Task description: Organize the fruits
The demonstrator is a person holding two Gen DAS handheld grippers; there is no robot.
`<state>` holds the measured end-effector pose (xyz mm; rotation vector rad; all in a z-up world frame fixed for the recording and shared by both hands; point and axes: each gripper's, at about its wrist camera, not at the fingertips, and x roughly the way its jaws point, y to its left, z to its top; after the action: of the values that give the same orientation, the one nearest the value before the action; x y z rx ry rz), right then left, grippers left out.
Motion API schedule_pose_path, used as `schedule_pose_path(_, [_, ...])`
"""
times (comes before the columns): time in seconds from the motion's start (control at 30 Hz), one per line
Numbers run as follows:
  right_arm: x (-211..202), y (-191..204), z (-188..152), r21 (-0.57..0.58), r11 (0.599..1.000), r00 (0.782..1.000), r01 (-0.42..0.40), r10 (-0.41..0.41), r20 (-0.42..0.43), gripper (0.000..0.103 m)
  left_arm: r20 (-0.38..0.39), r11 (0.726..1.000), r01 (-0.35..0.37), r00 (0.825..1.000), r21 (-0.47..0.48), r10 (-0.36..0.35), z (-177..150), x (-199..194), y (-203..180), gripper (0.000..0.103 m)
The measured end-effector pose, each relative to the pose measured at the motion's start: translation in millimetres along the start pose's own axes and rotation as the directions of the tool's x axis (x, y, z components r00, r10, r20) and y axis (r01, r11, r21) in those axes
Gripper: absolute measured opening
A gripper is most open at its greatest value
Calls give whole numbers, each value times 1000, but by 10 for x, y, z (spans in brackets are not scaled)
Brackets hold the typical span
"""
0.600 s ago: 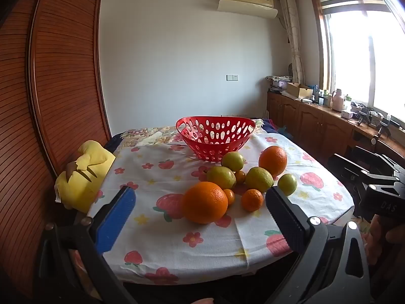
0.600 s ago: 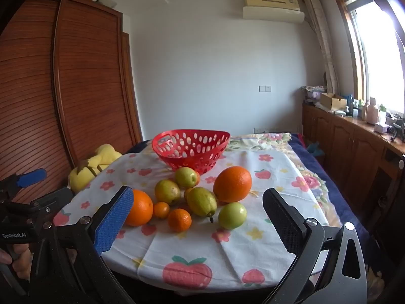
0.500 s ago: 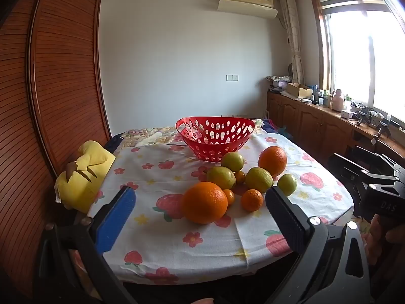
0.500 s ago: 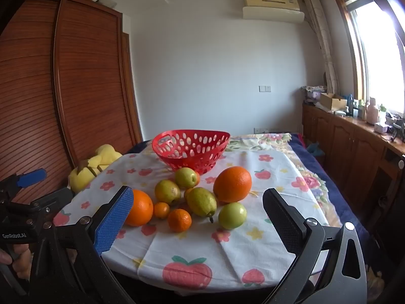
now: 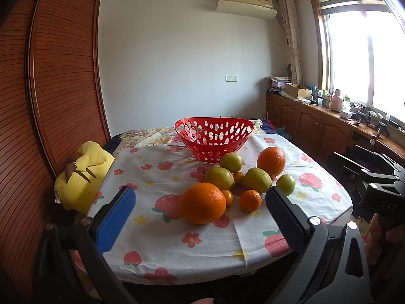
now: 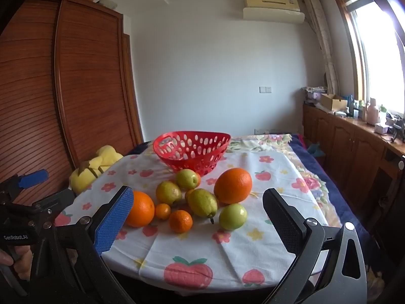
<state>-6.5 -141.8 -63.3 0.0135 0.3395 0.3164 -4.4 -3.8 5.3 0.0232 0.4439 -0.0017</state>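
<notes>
Left wrist view: we hold the left gripper [image 5: 200, 217] wide open and empty, short of the table [image 5: 162, 261], lined up on the near orange [image 5: 203, 203], likely our first pick. The fruit lies loose on the cloth in front of the empty red basket [image 5: 214, 136].

Right wrist view: our right gripper [image 6: 197, 215] is equally spread, gripping nothing, facing the fruit cluster: a pear [image 6: 202, 202], a tangerine [image 6: 180, 221], a lime [image 6: 232, 216]. The basket [image 6: 192, 149] waits behind, presumably their destination.
</notes>
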Motion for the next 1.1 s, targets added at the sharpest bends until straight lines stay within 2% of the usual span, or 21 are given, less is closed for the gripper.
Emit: schedule_pose_path(1.1, [31, 9, -17, 3, 1000, 1000, 2, -2, -7, 103, -14, 1000, 8, 1000, -2, -8, -23, 27, -21, 103])
